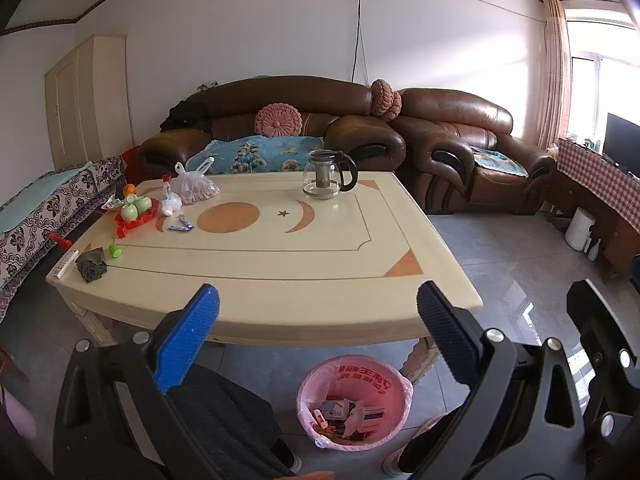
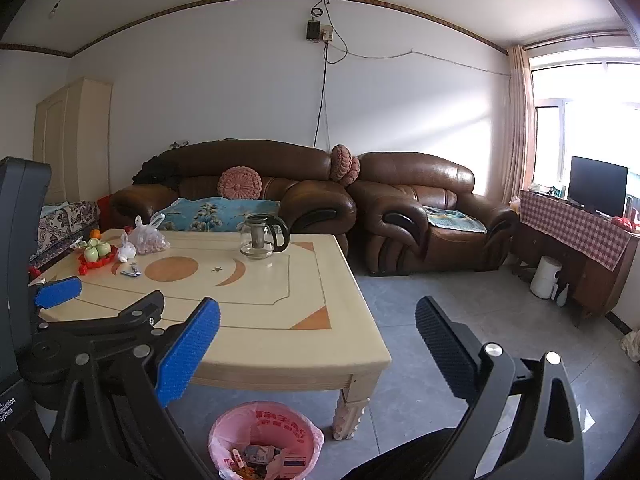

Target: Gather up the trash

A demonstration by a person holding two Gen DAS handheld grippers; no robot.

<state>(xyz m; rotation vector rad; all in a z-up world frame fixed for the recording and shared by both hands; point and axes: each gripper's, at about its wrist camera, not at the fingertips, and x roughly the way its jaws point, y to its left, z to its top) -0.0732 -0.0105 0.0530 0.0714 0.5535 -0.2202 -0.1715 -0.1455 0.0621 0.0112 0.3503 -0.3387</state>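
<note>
Left gripper (image 1: 318, 332) and right gripper (image 2: 318, 346) hang apart and empty over the near edge of the table (image 1: 280, 280).
The bin (image 1: 354, 402) stands on the floor just below, already holding trash; blue wrappers (image 1: 181, 226) lie far left, probably the next to collect.

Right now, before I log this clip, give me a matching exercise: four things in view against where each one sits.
Things:
1. glass teapot
2. pink-lined bin
3. round pink cushion
4. crumpled dark wad

Places:
A. on the floor in front of the table
B. table's near left corner
C. far side of the table
D. on the sofa

Pairs: 1-C, 2-A, 3-D, 4-B
</note>
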